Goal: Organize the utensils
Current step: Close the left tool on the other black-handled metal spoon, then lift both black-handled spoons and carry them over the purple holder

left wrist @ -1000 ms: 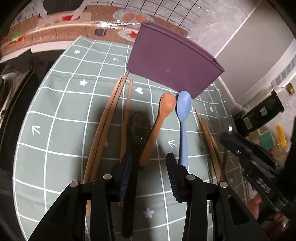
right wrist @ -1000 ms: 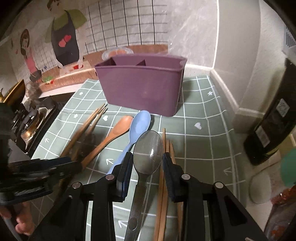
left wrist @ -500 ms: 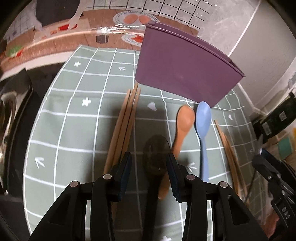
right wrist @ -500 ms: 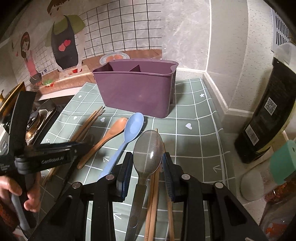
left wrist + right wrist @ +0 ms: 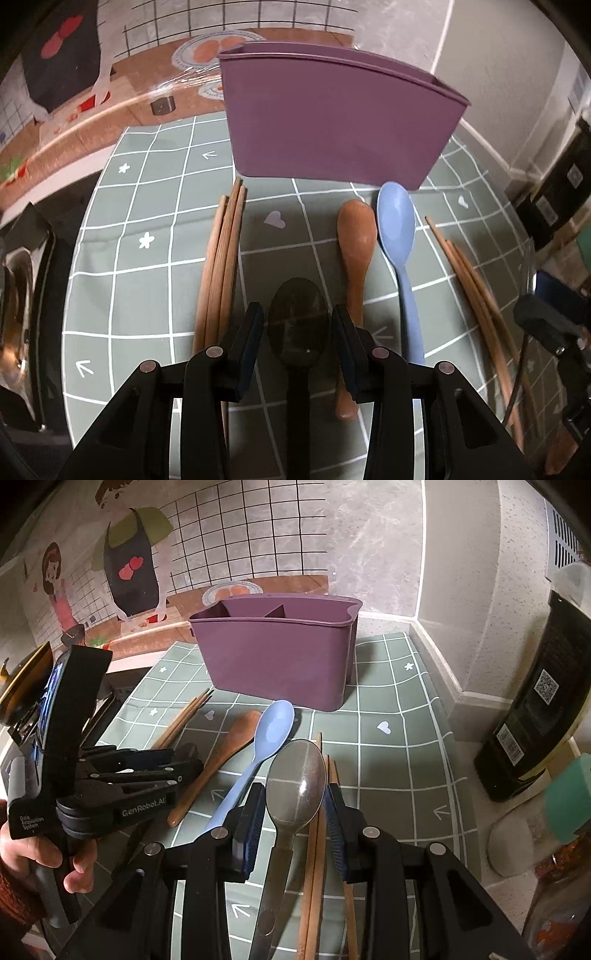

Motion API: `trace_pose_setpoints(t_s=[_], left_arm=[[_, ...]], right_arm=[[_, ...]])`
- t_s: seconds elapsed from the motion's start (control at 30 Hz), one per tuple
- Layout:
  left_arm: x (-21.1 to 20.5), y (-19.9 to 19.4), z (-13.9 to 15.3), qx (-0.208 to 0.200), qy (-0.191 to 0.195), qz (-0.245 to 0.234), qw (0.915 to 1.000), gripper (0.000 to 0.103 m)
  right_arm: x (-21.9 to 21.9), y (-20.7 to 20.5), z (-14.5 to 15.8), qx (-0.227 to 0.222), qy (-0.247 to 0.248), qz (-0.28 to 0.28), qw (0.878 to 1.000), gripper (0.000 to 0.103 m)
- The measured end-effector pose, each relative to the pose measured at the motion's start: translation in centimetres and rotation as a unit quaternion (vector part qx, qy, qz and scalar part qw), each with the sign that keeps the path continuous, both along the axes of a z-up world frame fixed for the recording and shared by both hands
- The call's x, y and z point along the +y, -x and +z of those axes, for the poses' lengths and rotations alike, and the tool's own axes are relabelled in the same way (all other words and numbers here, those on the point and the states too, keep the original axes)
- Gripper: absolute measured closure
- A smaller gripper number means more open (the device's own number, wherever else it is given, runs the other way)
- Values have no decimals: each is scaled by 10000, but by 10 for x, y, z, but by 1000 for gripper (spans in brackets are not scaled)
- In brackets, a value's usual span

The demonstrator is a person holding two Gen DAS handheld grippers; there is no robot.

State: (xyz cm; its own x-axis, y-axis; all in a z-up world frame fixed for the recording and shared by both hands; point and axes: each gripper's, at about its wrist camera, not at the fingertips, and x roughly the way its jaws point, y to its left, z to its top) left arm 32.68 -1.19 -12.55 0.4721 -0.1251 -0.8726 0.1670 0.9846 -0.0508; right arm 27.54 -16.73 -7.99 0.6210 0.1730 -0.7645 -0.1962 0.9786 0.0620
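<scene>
A black spoon (image 5: 298,325) is clamped between the pads of the left gripper (image 5: 297,345), its bowl filling the wide gap. A metal spoon (image 5: 295,782) is gripped at the bowl by the right gripper (image 5: 294,812), whose jaws are set narrower. Both are held above the green checked mat (image 5: 147,266). On the mat, a brown wooden spoon (image 5: 355,258) and a blue spoon (image 5: 397,236) are laid side by side – bowls toward the purple caddy (image 5: 277,653), which is stood upright behind them. Chopsticks (image 5: 219,266) are laid to the left, another set (image 5: 476,291) to the right.
</scene>
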Motion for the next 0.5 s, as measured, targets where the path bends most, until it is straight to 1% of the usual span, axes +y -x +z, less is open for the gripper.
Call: trace_pose_setpoints(t_s=[0.07,0.13,0.17,0.2,0.27,0.33,0.5], left_arm=[[-4,2,-1,-47,-208,-128,9997,63],[-2,3,-3,-64,-155,-130,9998,64],[0,2,-3,-67,-117,-62,9999,68],[3,2,-4,-68,-79,1,9999,69],[12,3,-3,-53,243,127,9996,69],[20,10,4,-200,528,247,9981,70],[34,31,35,-714,884,366,9928,70]], right_arm=[[1,1,0,-3,-1,4,10000,72],[1,1,0,-10,5,-7,10000,72],[1,1,1,-23,13,-13,10000,72],[1,2,1,-41,23,-14,10000,72],[2,3,3,-84,13,-15,10000,72],[2,5,7,-144,-18,-17,9999,72],[1,9,19,-303,-88,10,9995,72]])
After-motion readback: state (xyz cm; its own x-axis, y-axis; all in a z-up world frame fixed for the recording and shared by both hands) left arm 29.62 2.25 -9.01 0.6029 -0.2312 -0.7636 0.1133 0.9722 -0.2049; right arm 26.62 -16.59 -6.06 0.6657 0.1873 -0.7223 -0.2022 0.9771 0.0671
